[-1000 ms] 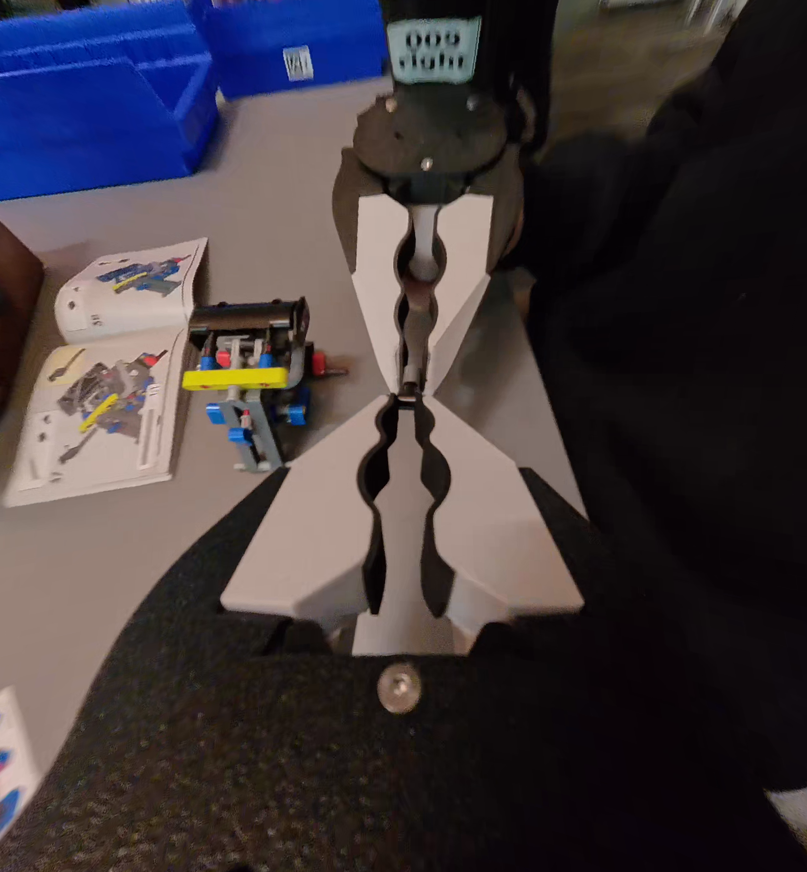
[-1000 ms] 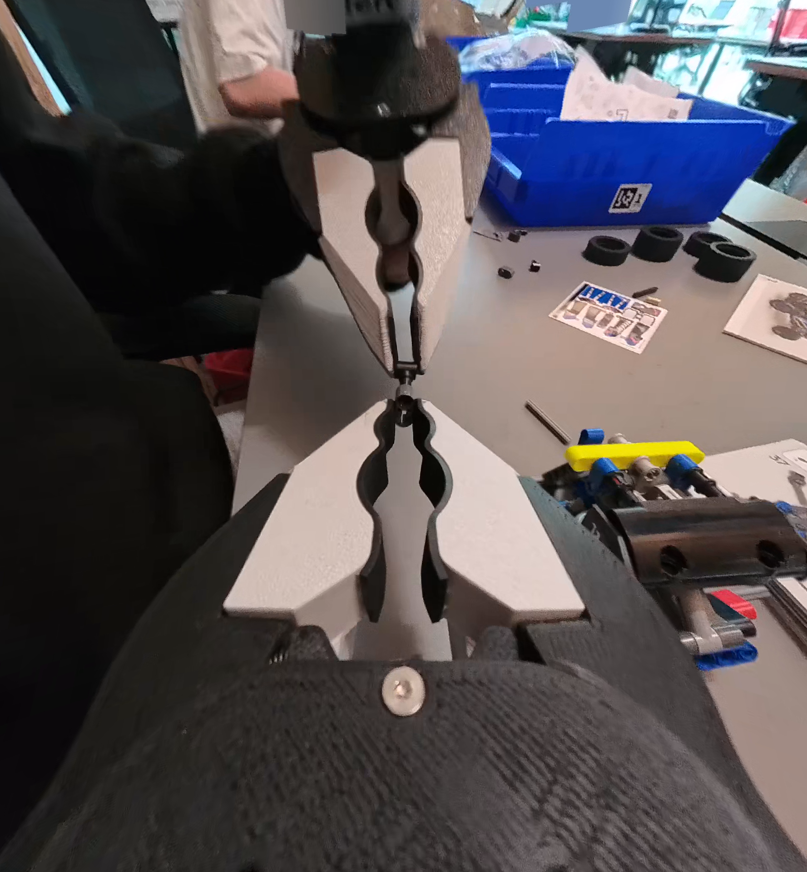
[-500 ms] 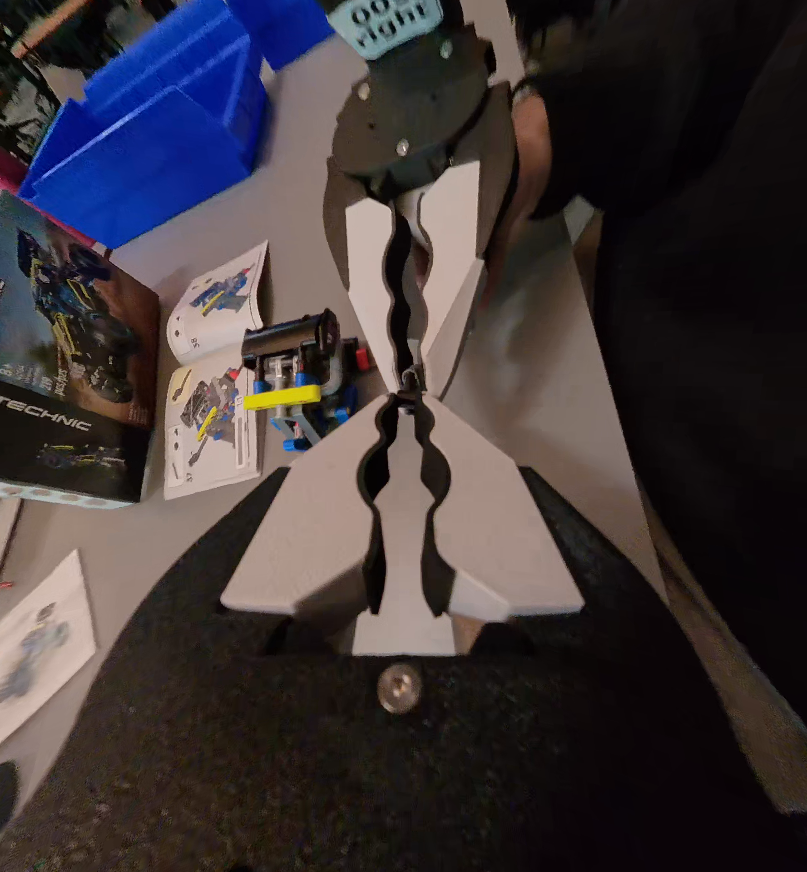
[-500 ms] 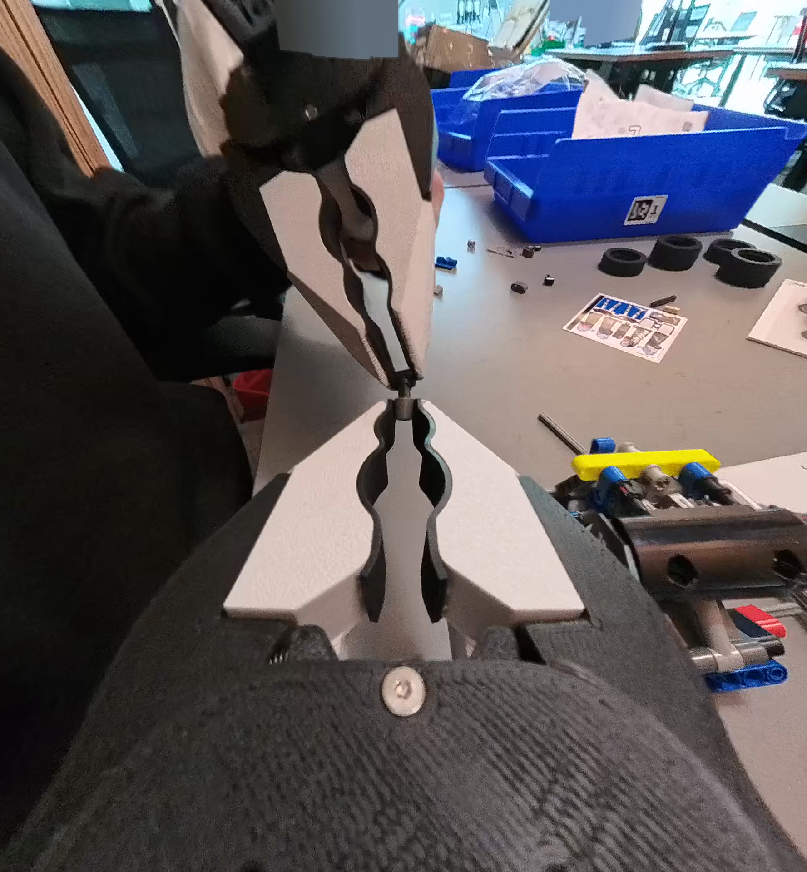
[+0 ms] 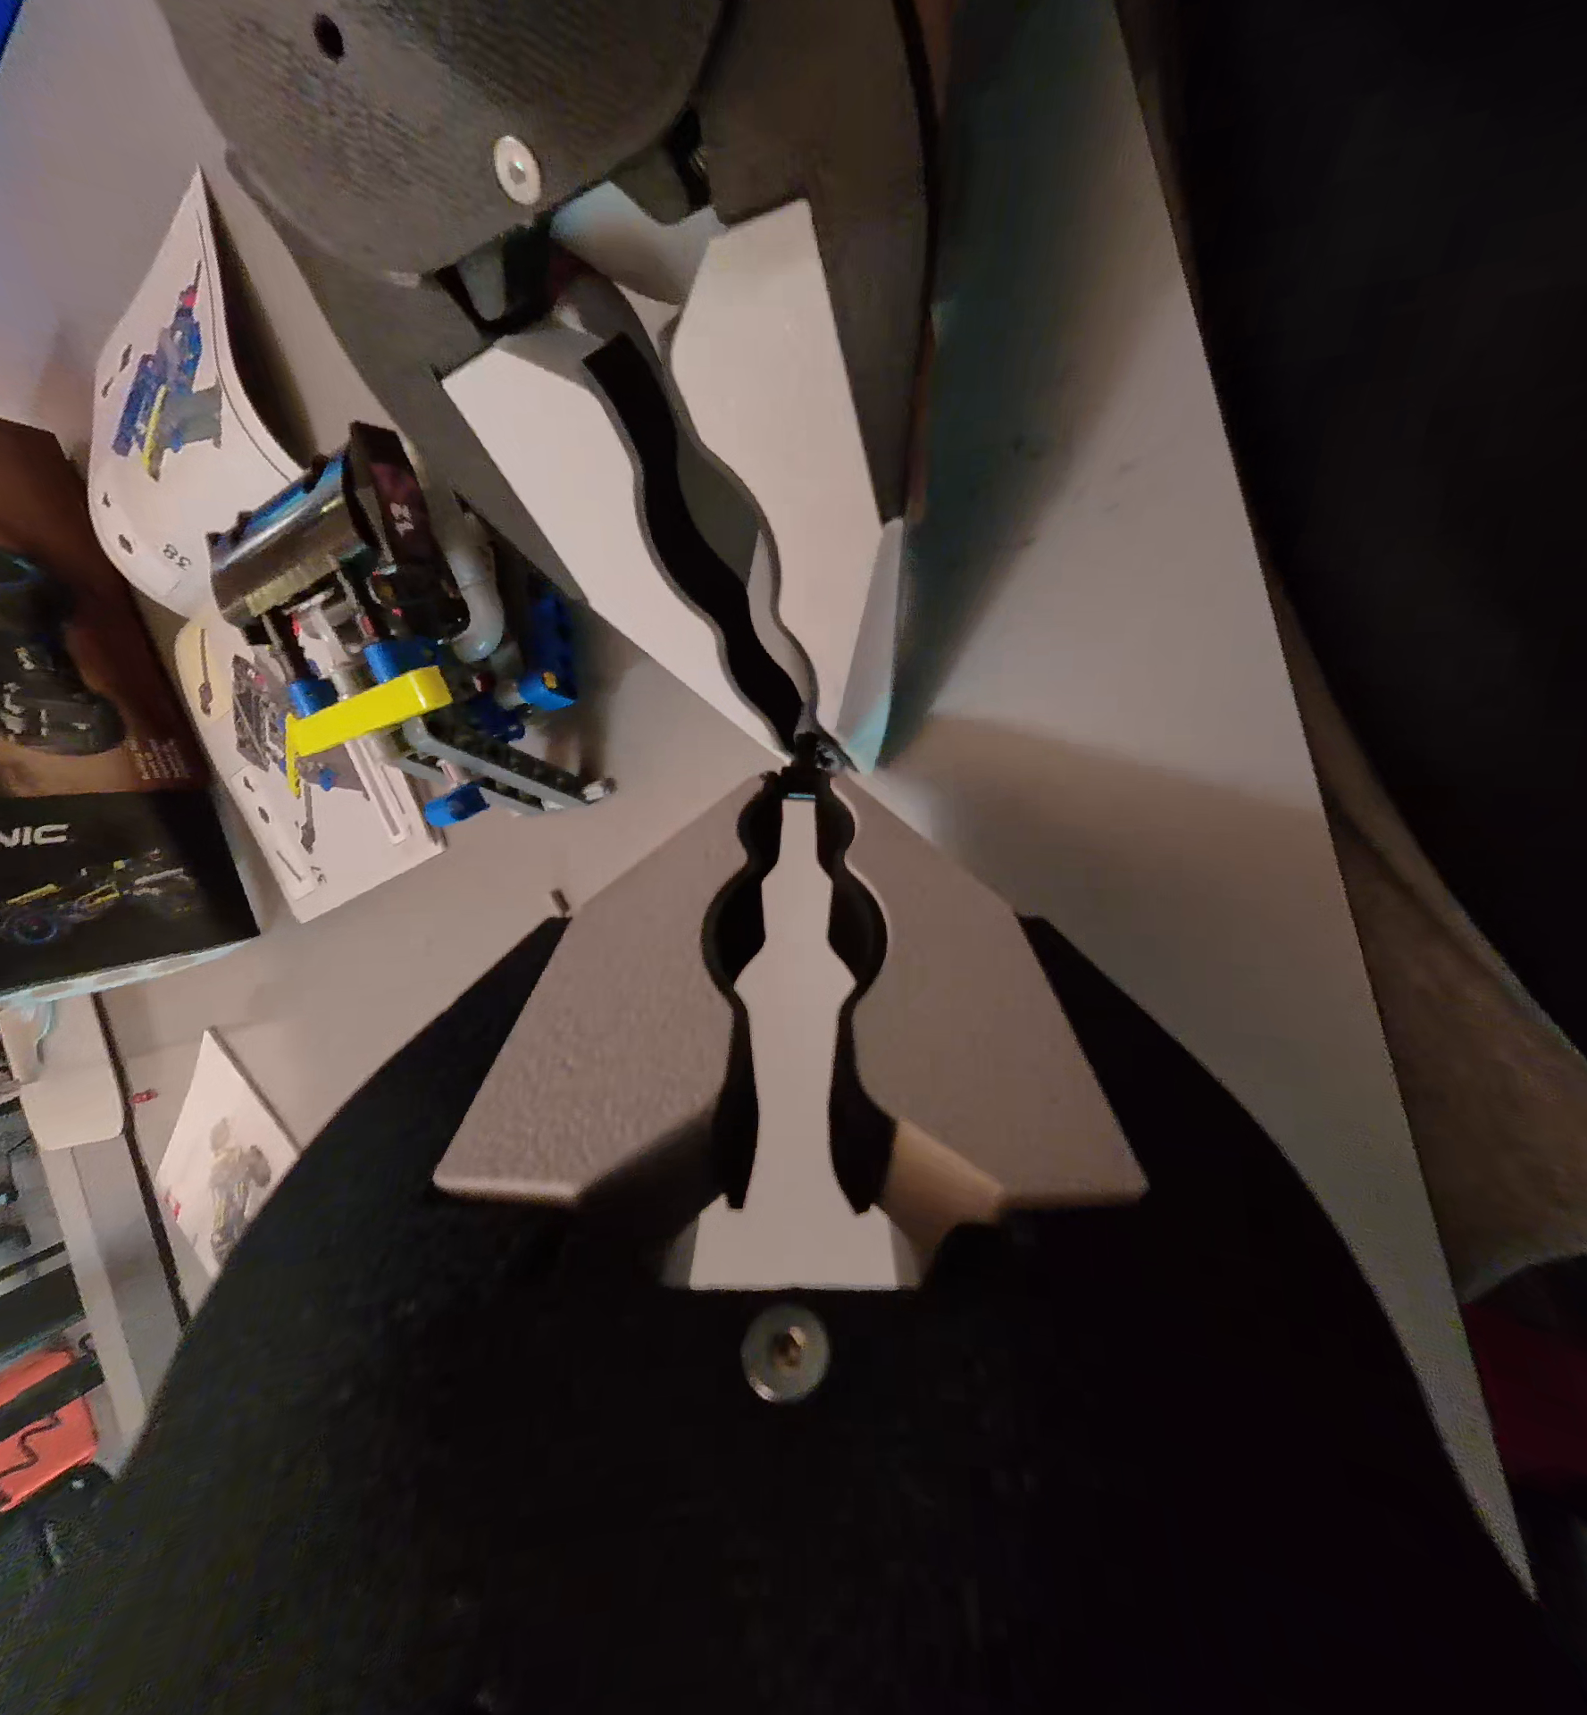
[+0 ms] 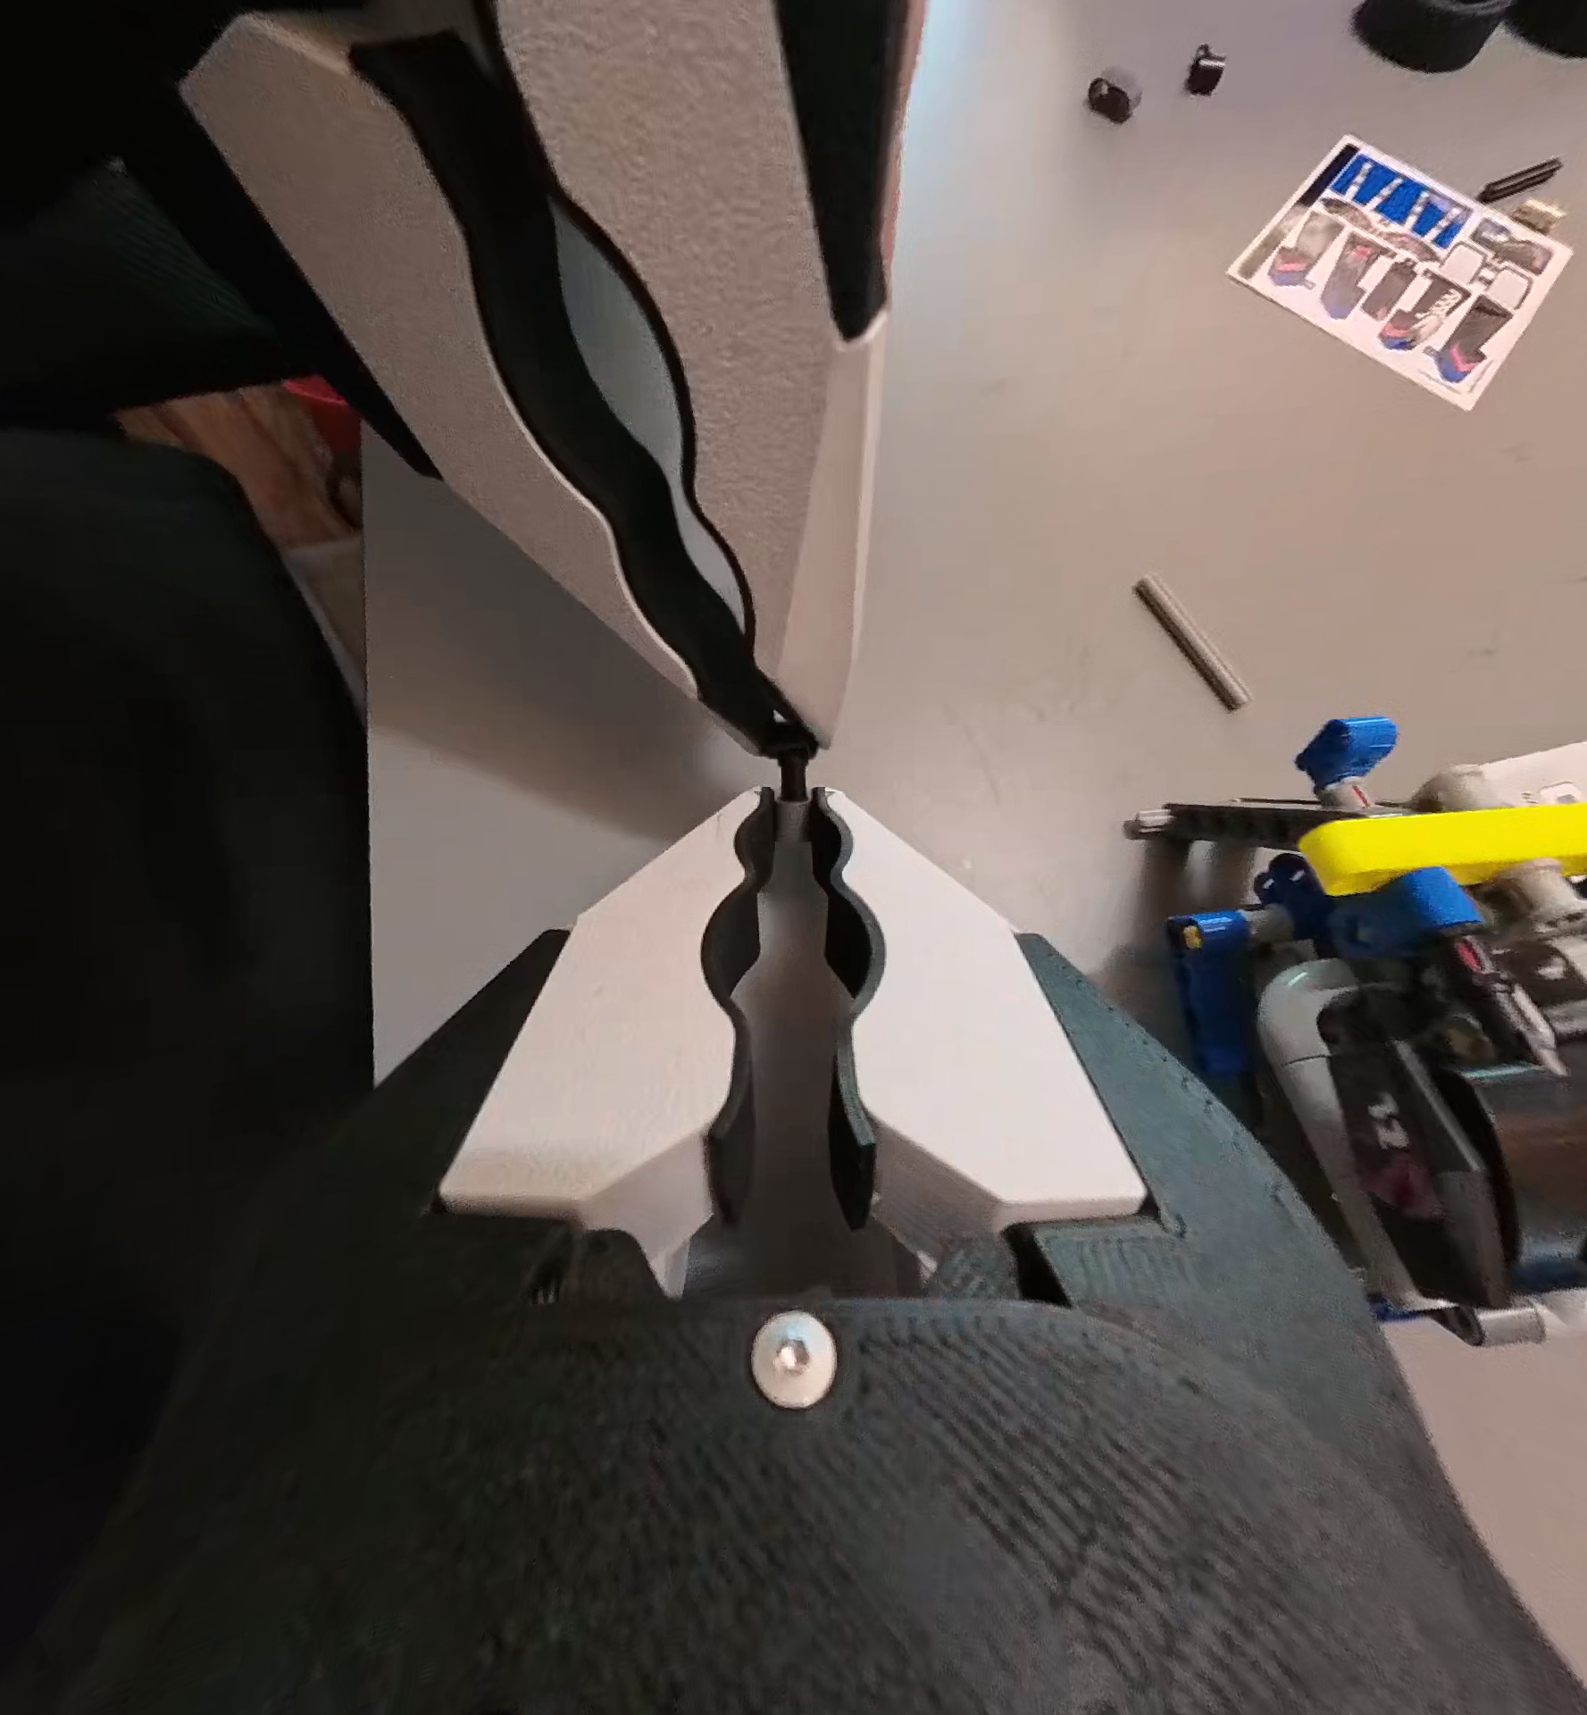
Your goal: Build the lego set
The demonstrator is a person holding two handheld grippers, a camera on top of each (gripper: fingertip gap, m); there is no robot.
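We hold our two hand-held grippers tip to tip above the grey worktop (image 6: pixel 1096 464), so the tiny parts line up; the left hand-held gripper (image 5: pixel 797 798) is clamped on a small black pin (image 5: pixel 806 750), and the right hand-held gripper (image 6: pixel 791 805) is closed on a small grey sleeve (image 6: pixel 791 821) which that pin enters. One part-built brick model (image 6: pixel 1420 974) sits just right of the right gripper; beyond it lie one loose dark rod (image 6: pixel 1190 642), one sticker sheet (image 6: pixel 1397 264) and two small black bits (image 6: pixel 1112 95).
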